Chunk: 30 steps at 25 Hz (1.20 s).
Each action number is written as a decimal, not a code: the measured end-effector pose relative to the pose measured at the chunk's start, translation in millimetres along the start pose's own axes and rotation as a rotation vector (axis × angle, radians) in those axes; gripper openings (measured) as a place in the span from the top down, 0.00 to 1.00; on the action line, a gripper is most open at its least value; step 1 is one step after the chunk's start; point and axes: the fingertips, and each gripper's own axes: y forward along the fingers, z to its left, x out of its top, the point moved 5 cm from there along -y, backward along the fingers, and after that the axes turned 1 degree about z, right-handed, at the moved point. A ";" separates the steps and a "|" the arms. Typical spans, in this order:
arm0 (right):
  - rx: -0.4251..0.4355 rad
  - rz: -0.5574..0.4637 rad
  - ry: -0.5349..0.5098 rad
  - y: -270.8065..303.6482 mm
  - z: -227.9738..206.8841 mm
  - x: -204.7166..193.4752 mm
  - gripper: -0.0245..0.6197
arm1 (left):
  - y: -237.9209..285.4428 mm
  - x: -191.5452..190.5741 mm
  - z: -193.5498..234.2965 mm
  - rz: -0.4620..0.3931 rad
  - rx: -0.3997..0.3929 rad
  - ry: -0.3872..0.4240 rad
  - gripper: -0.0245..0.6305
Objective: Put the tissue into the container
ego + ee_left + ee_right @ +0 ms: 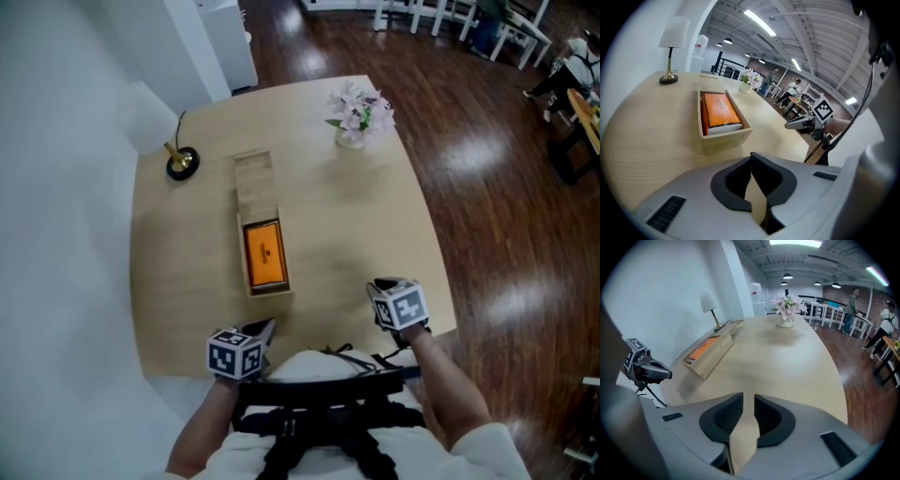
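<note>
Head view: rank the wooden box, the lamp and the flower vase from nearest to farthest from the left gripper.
1. The wooden box, straight ahead of the left gripper, with the orange tissue pack inside.
2. The lamp, at the far left corner of the table.
3. The flower vase, at the far edge, off to the right.

The table [328,225] is pale wood, smooth and matt. The box [255,178] is bare light wood. The pack [264,253] inside looks like shiny plastic. The floor [487,178] is dark, glossy wood. The lamp foot [182,163] is shiny metal
</note>
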 end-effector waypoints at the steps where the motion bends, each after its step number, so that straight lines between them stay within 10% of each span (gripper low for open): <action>1: -0.007 0.020 -0.009 1.8 -2.2 -7.0 0.87 | 1.9 -5.6 2.5 0.026 0.017 0.013 0.96; 14: -0.027 0.428 -0.213 28.4 7.7 -87.0 0.87 | 22.8 -75.1 24.9 0.394 0.136 0.190 0.96; 30: -0.055 0.481 -0.248 33.5 2.3 -83.4 0.84 | 35.0 -88.3 29.5 0.560 0.145 0.298 0.96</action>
